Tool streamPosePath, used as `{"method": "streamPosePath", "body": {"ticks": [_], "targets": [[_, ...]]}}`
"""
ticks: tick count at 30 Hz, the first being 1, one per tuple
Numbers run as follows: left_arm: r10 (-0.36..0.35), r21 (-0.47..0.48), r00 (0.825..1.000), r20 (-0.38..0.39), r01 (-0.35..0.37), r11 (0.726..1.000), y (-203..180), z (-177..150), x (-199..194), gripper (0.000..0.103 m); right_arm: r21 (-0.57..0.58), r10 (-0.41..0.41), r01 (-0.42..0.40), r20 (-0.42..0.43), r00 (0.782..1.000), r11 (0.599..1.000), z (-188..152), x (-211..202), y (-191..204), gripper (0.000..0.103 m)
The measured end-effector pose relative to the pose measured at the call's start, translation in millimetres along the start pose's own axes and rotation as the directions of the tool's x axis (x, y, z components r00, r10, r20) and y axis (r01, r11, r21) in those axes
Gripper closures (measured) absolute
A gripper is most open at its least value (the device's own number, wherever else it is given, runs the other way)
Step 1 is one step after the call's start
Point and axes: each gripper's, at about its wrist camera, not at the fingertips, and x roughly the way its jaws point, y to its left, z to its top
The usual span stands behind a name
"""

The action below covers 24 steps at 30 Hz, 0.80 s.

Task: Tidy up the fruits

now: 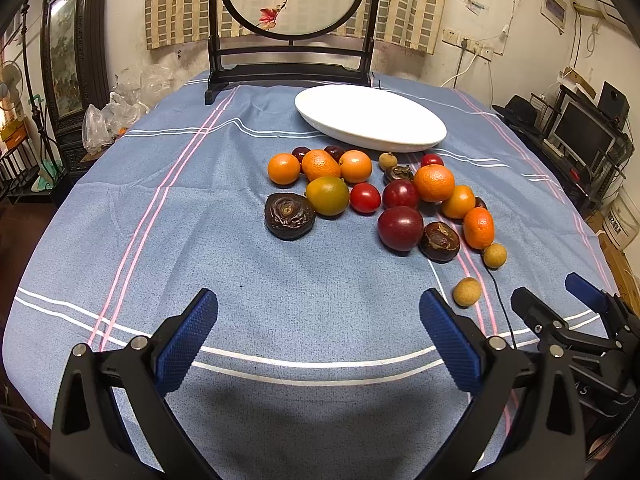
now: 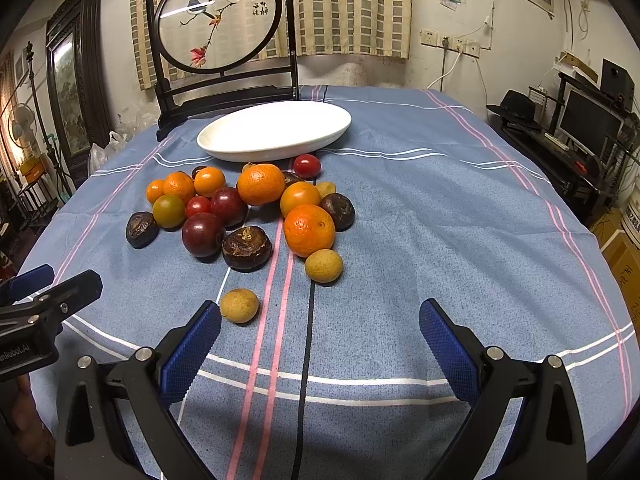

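A heap of fruit lies on the blue striped cloth: several oranges [image 1: 434,182] [image 2: 309,230], dark red plums [image 1: 400,227] [image 2: 203,234], wrinkled brown fruits [image 1: 289,216] [image 2: 247,248], cherry tomatoes [image 1: 365,198] and small tan longans [image 1: 466,291] [image 2: 239,305]. Behind the heap sits an empty white oval plate [image 1: 370,118] [image 2: 276,130]. My left gripper [image 1: 318,340] hovers open near the table's front, short of the fruit. My right gripper [image 2: 320,344] is open too, with one longan just ahead of its left finger. Each gripper shows at the edge of the other's view.
A dark wooden stand with a round painted screen [image 1: 292,20] [image 2: 218,24] stands at the table's back edge. A thin black cable [image 2: 306,344] runs across the cloth. Plastic bags [image 1: 116,112] lie left of the table; a shelf with a monitor [image 2: 588,124] is at right.
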Motion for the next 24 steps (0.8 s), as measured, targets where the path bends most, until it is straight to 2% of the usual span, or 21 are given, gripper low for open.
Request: {"method": "streamPosePath", "body": {"ticks": [14, 17, 19, 21, 23, 24], "targets": [[-0.009, 0.025, 1.0, -0.016, 0.009, 1.0, 0, -1, 6, 0.004, -0.001, 0.003, -0.003, -0.016, 1.0, 1.0, -3, 6, -1, 0.004], [-0.032, 0.033, 0.999, -0.028, 0.033, 0.999, 5, 4, 14, 0.004, -0.018, 0.014, -0.014, -0.042, 0.999, 1.0, -1, 10, -1, 0.004], [-0.018, 0.034, 0.999, -0.035, 0.019, 0.999, 9, 7, 20, 0.004, -0.036, 0.036, -0.038, -0.048, 0.998, 0.999, -1, 13, -1, 0.004], [0.0, 0.039, 0.998, -0.061, 0.002, 0.999, 12, 13, 33, 0.007, -0.039, 0.049, -0.051, -0.053, 0.997, 0.998, 1, 14, -2, 0.004], [-0.003, 0.045, 0.996, -0.094, 0.007, 0.999, 13, 18, 45, 0.021, -0.035, 0.071, -0.073, -0.064, 0.995, 0.997, 4, 17, -3, 0.004], [-0.004, 0.049, 0.993, -0.114, 0.01, 0.999, 13, 21, 52, 0.023, -0.031, 0.088, -0.09, -0.072, 0.994, 0.995, 6, 18, -4, 0.004]]}}
